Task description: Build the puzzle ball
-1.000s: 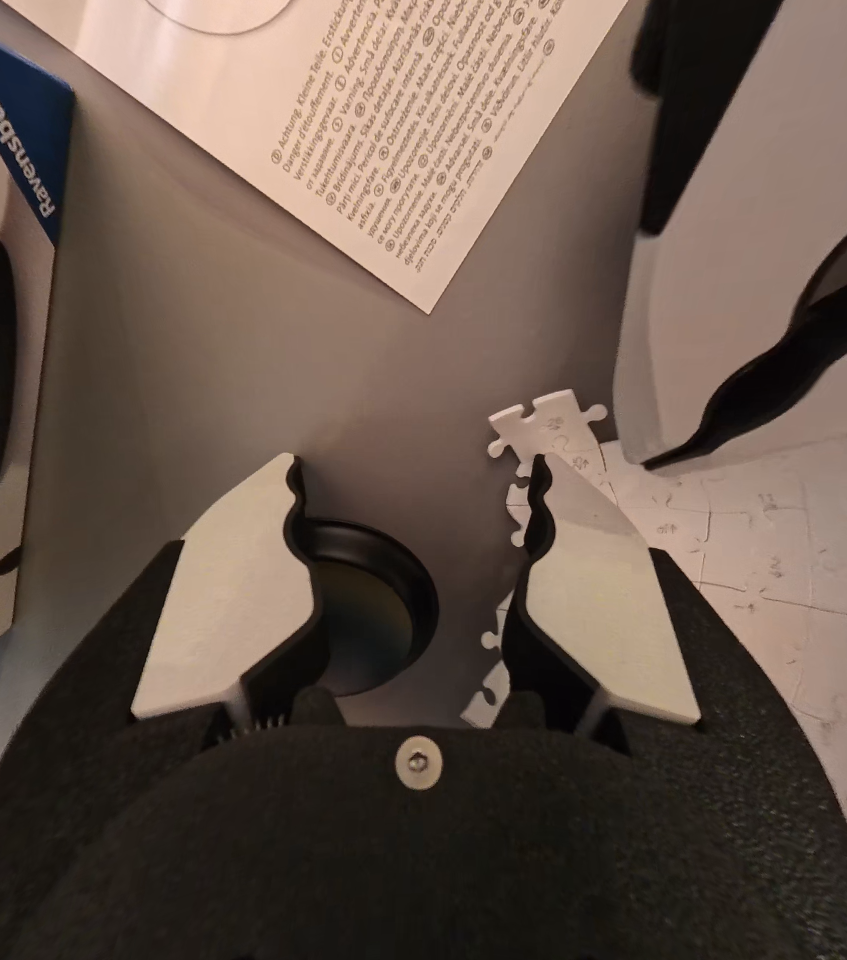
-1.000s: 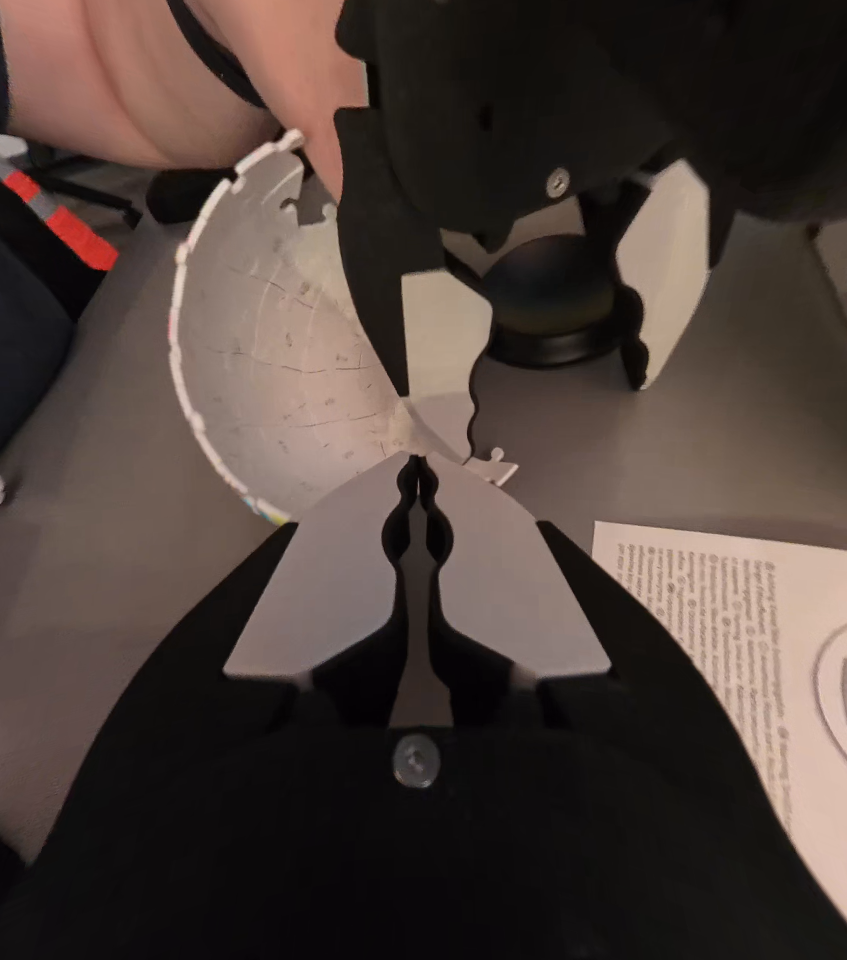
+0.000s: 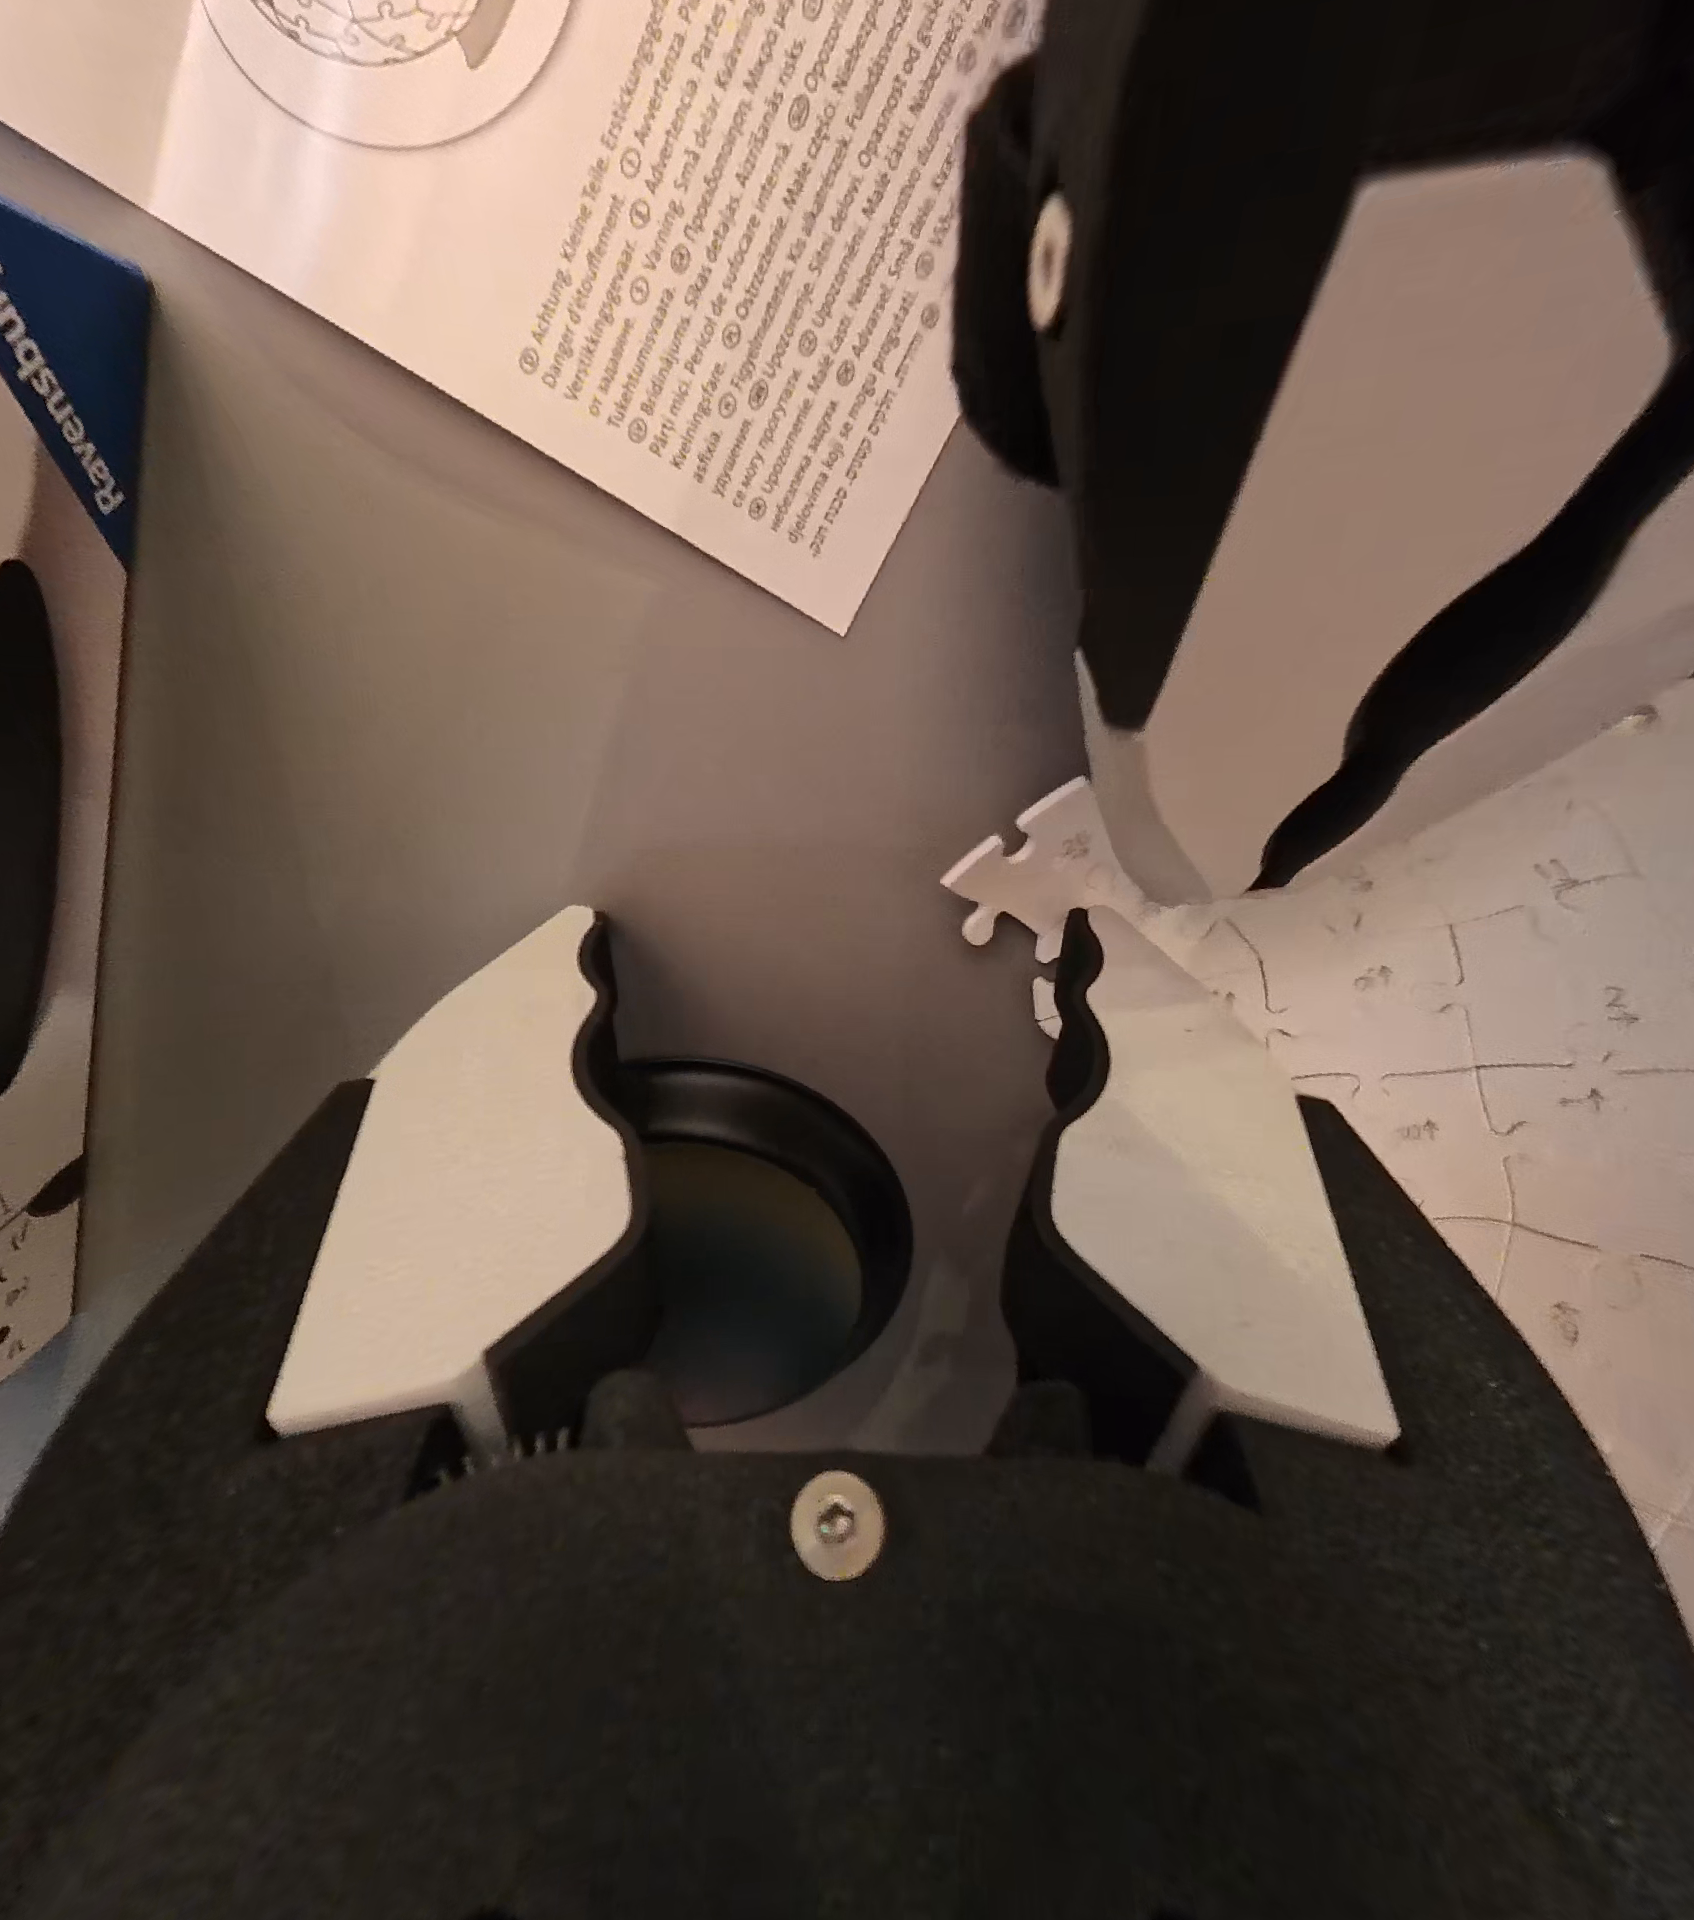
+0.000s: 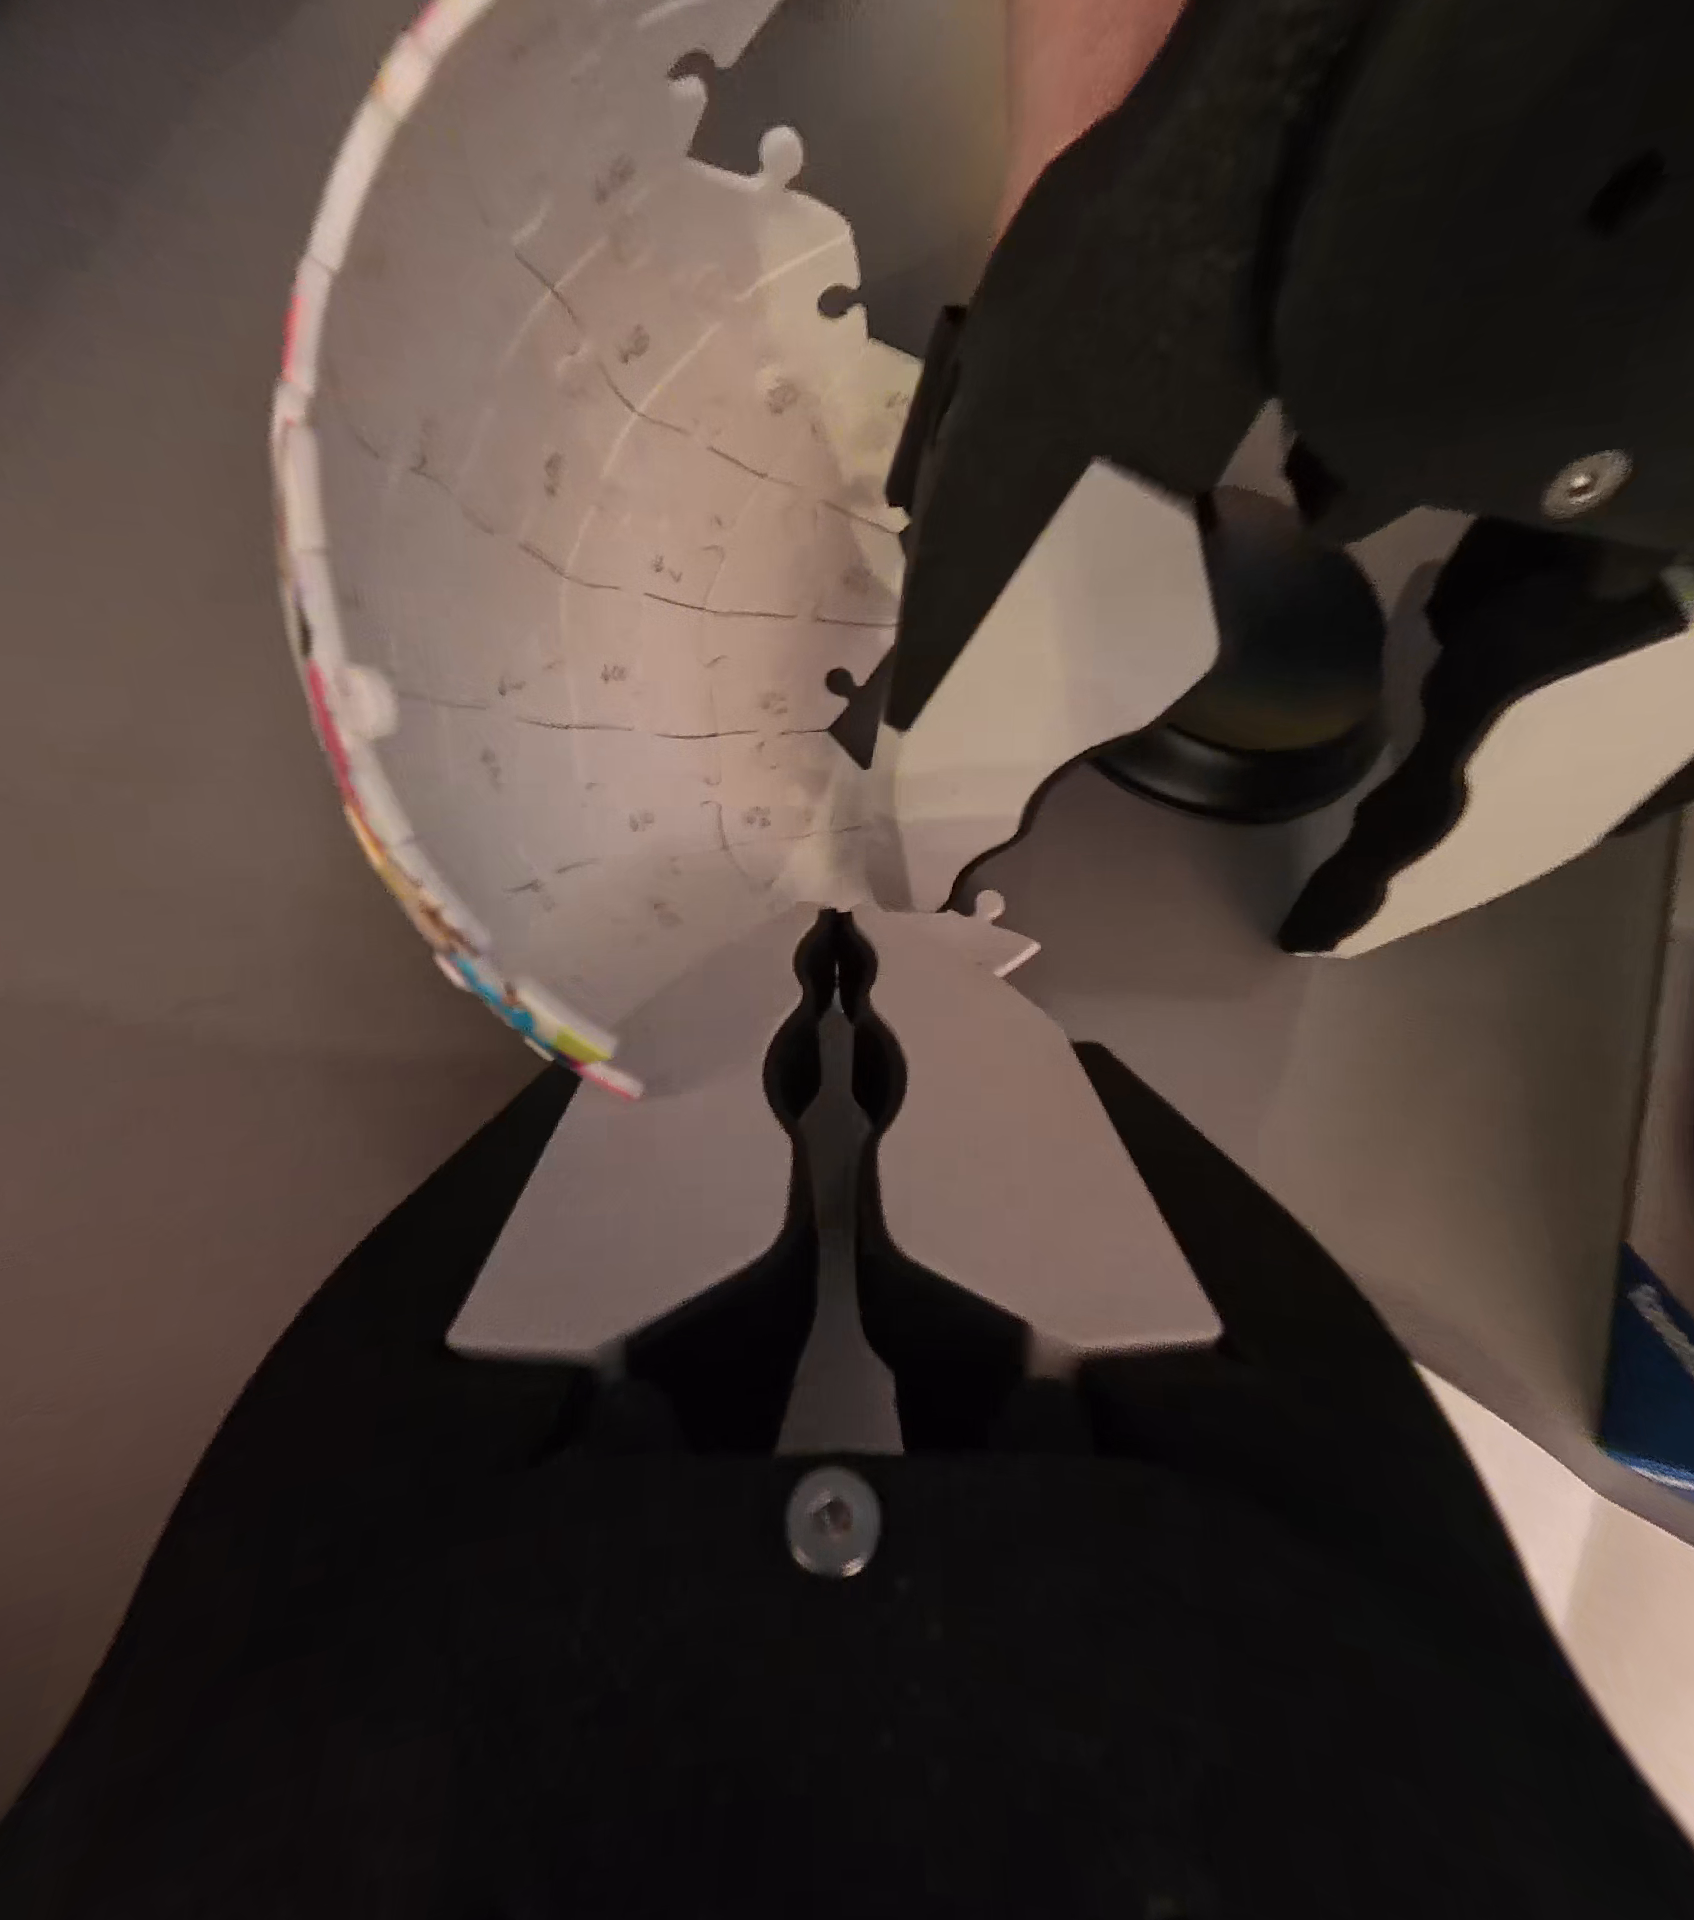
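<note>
At twelve o'clock of the right gripper (image 4: 838, 925), narrow jaws pinched the half-built puzzle ball (image 4: 594, 582); the left gripper (image 3: 832, 935) gaped wide at its edge. Twisting could likely pop seams.

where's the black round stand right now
The black round stand sits on the grey table, low in the left wrist view between the open left gripper's fingers, just left of the half-built puzzle ball.
</note>
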Available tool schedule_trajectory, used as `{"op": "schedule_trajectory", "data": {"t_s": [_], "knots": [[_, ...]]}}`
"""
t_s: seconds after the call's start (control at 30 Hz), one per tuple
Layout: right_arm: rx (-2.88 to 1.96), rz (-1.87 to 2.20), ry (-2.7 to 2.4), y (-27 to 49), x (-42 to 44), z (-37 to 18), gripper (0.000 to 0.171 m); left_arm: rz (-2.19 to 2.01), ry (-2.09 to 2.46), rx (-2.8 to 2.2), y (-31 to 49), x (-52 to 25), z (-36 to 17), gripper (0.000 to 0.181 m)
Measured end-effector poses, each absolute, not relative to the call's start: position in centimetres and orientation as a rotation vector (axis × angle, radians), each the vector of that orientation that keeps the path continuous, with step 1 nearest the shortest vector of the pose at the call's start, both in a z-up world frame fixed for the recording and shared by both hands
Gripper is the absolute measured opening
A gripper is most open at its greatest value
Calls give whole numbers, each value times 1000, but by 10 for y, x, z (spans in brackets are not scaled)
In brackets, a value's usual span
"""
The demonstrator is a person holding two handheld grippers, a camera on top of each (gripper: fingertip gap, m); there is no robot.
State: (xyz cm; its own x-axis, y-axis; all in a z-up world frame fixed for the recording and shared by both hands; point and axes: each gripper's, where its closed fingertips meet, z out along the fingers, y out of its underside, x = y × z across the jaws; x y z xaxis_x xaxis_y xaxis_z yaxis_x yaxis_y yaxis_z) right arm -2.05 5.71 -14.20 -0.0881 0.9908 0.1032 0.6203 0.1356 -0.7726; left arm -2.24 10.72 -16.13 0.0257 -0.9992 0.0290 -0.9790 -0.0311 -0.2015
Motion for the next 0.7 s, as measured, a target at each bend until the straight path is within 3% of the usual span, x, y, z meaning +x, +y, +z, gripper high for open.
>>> {"op": "schedule_trajectory", "data": {"t_s": [0.7], "knots": [[-1727,728,-1796,56,-17,-152,1,-250,2089,-2156,106,-19,-162,82]]}}
